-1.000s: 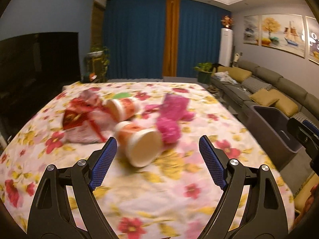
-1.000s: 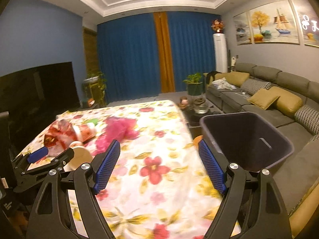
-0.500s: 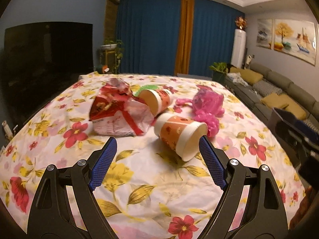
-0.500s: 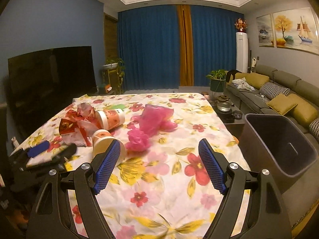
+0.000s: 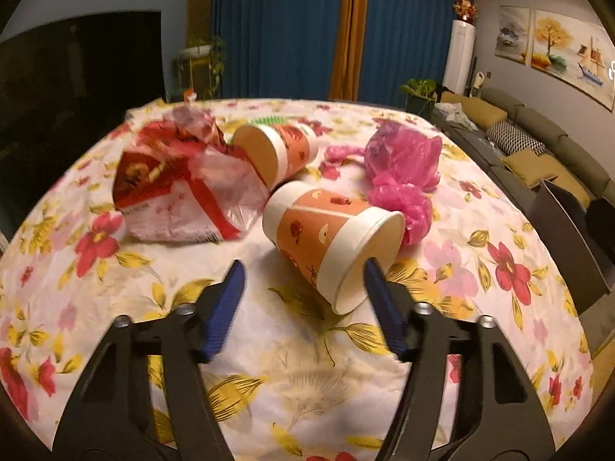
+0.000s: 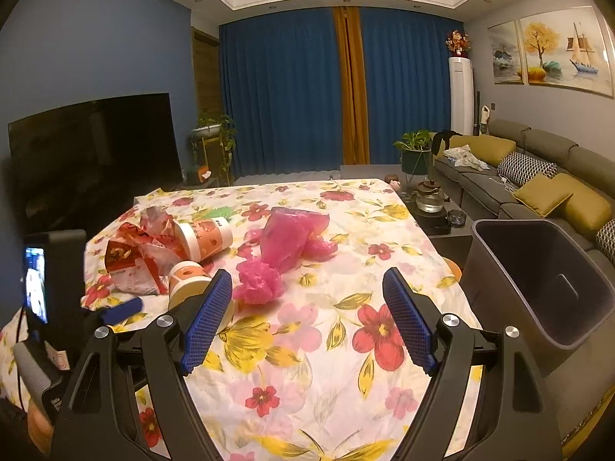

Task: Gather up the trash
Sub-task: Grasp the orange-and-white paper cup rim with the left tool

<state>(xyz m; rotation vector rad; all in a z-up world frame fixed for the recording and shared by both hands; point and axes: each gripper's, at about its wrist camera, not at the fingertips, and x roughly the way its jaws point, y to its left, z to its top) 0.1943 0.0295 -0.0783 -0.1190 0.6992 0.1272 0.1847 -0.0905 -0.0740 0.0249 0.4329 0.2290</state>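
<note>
1. Left gripper (image 5: pixel 303 269): jaws closing, nothing pressed; near cup's (image 5: pixel 326 234) rim just beside right finger.
2. Right gripper (image 6: pixel 307 280): wide, empty, right of cup.
3. Bin (image 6: pixel 538 284): far right of cup.
4. Wrapper (image 5: pixel 177 188), second cup (image 5: pixel 276 150), pink bag (image 5: pixel 403 165): behind cup.

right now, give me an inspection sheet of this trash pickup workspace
surface: floral tablecloth, wrinkled, covers the table
job's things: near paper cup on its side, mouth toward the camera; second paper cup also tipped; red-white wrapper; pink plastic bag; dark bin beside the table's right edge
clutter: green item behind the cups, unclear
grippers: left gripper jaws closing, near cup's rim just ahead, not gripped; right gripper jaws wide, nothing between
cables: nothing seen
surroundings: sofa, blue curtains, television
</note>
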